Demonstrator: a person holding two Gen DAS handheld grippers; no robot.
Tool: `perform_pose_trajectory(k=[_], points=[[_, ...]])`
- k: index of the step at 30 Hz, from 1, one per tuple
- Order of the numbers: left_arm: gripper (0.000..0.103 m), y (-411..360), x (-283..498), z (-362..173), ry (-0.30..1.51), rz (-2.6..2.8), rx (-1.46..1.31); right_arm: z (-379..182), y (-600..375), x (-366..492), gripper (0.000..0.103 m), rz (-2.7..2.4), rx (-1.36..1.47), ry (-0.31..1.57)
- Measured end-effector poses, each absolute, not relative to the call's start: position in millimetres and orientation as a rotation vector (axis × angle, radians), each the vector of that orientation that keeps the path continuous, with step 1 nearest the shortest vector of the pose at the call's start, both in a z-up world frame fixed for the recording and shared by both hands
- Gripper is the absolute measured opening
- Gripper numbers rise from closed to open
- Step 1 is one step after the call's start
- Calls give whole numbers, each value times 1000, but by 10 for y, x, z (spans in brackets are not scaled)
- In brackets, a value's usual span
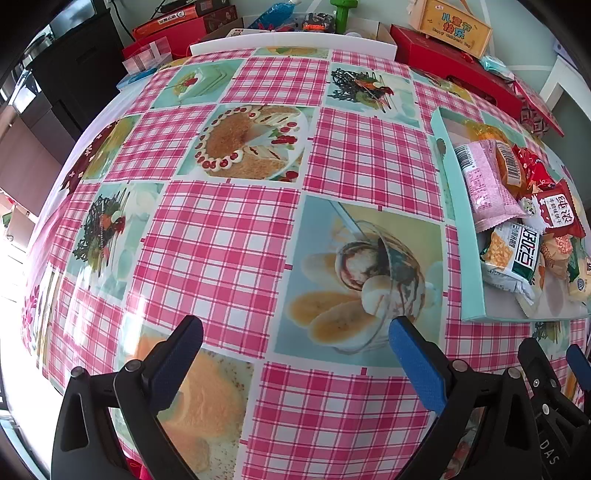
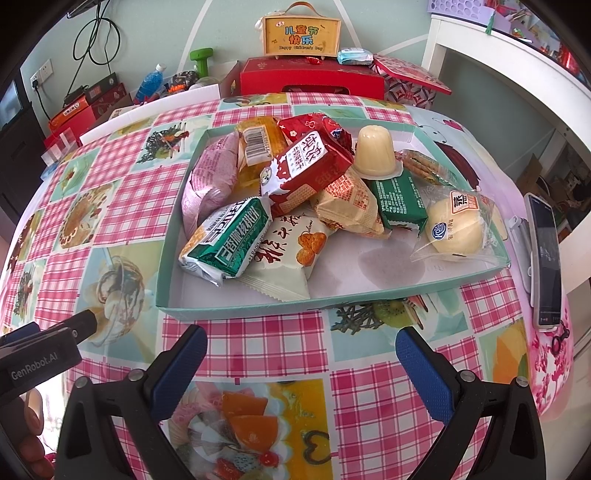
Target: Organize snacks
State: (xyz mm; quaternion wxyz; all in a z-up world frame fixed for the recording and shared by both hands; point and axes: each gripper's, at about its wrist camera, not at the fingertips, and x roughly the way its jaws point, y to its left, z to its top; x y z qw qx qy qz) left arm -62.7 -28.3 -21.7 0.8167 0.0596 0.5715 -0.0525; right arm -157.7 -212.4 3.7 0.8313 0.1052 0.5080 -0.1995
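A shallow teal tray (image 2: pixel 236 307) sits on the table and holds several snack packs. Among them are a green and white pack (image 2: pixel 225 236), a red milk-biscuit pack (image 2: pixel 303 166), a pink pack (image 2: pixel 210 184), a jelly cup (image 2: pixel 375 149) and a clear-wrapped bun (image 2: pixel 456 227). My right gripper (image 2: pixel 301 354) is open and empty, just in front of the tray's near wall. My left gripper (image 1: pixel 295 343) is open and empty over bare tablecloth, left of the tray (image 1: pixel 469 273). The pink pack (image 1: pixel 487 184) and green pack (image 1: pixel 513 251) show at the right of the left wrist view.
The table has a pink plaid cloth (image 1: pixel 229 240) with dessert pictures. A phone (image 2: pixel 546 258) lies at the right edge. A red box (image 2: pixel 310 77) with a yellow gift box (image 2: pixel 301 35) on it stands behind the tray. Boxes and bottles (image 2: pixel 151 83) crowd the back left.
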Motion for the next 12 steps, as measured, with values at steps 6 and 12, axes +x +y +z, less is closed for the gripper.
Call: perform_pose_trajectory(k=[6, 12], points=[[100, -306, -639, -189, 1210, -118, 131, 40, -2126, -1570, 103, -423, 223, 1079], [100, -313, -636, -157, 1207, -122, 129, 36, -2125, -1572, 103, -422, 222, 1079]])
